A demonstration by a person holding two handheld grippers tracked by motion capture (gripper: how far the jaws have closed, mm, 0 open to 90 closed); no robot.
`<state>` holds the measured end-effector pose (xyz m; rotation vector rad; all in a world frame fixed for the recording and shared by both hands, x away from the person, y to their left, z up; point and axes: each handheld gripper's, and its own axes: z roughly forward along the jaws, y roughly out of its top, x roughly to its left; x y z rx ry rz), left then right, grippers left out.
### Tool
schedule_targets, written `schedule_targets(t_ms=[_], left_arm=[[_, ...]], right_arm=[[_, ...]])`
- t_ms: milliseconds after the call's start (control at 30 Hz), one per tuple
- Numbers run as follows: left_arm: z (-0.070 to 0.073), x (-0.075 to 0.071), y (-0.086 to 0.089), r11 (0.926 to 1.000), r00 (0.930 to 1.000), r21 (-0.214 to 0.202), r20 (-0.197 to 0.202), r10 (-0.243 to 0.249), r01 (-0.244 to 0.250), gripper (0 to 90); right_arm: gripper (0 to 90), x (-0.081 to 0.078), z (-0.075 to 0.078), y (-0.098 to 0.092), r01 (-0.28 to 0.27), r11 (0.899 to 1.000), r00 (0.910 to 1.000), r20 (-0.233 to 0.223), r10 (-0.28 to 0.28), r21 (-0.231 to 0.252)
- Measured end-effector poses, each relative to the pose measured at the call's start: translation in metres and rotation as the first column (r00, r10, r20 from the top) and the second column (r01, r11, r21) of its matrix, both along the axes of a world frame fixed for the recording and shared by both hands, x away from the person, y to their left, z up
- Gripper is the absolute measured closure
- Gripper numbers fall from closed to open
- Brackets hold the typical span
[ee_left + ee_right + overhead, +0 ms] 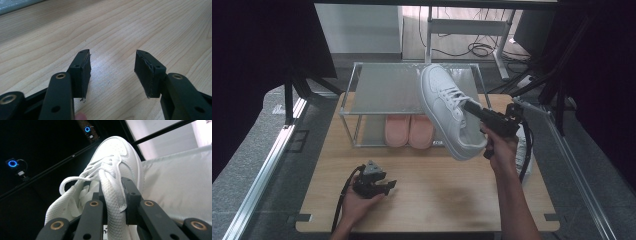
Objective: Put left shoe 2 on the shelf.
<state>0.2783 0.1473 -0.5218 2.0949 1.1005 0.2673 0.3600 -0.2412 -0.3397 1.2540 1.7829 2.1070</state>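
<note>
Overhead, pink slippers [409, 131] under rack [362, 90], white sneaker [447, 107] tongue clamped close-up.

Sneaker [443, 107]: white, mesh tongue. Slippers [409, 131]: pink. Table [432, 200]: light woodgrain. Rack [384, 89]: silver-grey. Grippers: black.

Both forearms are seen bare, without sleeves. Each gripper, left [384, 186] and right [472, 107], is built of black jaws studded with brass-ringed screw holes. A grey three-cornered plate [372, 167] and a black cable [341, 200] are carried by the left gripper.
</note>
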Motion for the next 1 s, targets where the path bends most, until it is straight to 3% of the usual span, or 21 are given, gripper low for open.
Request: schedule_targets(t_ms=[667, 767, 1000], left_arm=[[-0.001, -0.001, -0.003, 0.9999, 1.0, -0.014, -0.005, -0.005, 0.005, 47.7], [-0.002, -0.001, -0.004, 0.9998, 0.9997, 0.0, -0.009, -0.022, 0.022, 47.7], [0.002, 0.0, 0.002, 0.9998, 1.0, -0.02, 0.001, -0.007, 0.007, 47.6]], right_arm=[[80.5, 0.054, 0.026, 0.045, 0.043, 0.999, 0.9981, -0.044, -0.043, -0.007], [80.5, 0.059, 0.028, 0.049, 0.051, 0.999, 0.9975, -0.05, -0.051, -0.001], [80.5, 0.073, 0.028, 0.059, 0.073, 0.997, 0.9948, -0.07, -0.074, -0.016]])
